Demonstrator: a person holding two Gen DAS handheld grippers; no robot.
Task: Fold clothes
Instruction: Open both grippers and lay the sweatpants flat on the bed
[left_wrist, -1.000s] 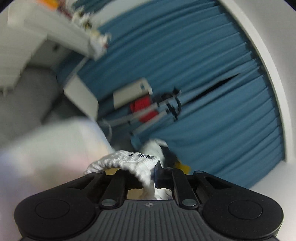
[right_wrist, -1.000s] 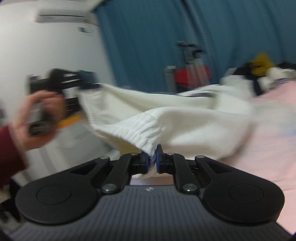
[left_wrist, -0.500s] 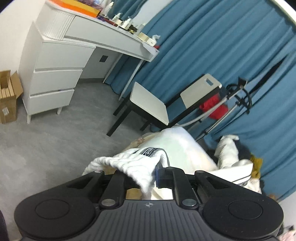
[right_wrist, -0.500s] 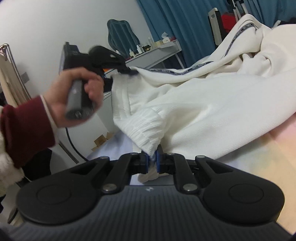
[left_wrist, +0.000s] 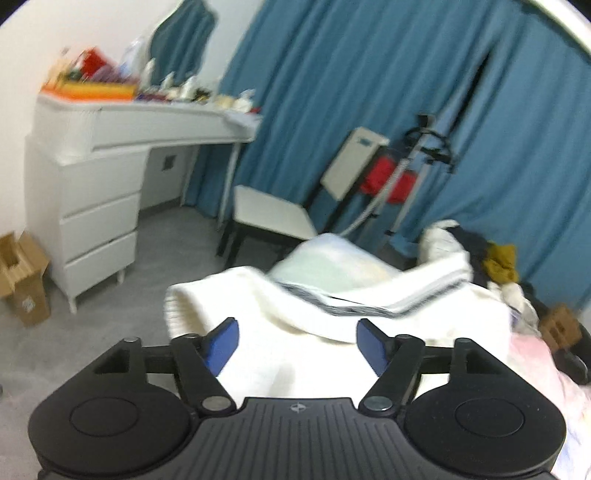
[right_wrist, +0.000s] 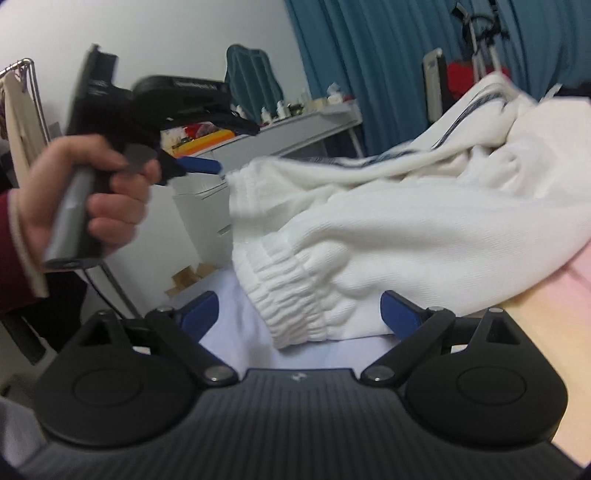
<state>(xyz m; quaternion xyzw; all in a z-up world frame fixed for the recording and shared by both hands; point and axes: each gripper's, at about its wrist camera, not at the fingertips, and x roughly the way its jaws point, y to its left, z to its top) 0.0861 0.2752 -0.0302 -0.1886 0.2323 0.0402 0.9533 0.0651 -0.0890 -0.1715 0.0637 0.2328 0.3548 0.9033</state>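
Observation:
A white knit garment (left_wrist: 332, 317) with a dark striped trim and ribbed cuffs lies bunched on the bed; it also shows in the right wrist view (right_wrist: 406, 229). My left gripper (left_wrist: 297, 345) is open, its blue pads apart just above the garment, holding nothing. My right gripper (right_wrist: 299, 314) is open too, with a ribbed cuff (right_wrist: 291, 291) lying loose between its jaws. In the right wrist view the left gripper (right_wrist: 199, 166) is seen held in a hand, open, just left of the garment's edge.
The bed (right_wrist: 546, 302) has a pale sheet. A pile of other clothes (left_wrist: 491, 254) sits at its far end. A white dresser (left_wrist: 92, 206), a white chair (left_wrist: 273, 214), blue curtains (left_wrist: 369, 92) and a cardboard box (left_wrist: 22, 280) stand beyond.
Both grippers were shut on the garment's ribbed edges and have opened. The garment has dropped onto the bed. The left gripper has pulled back slightly.

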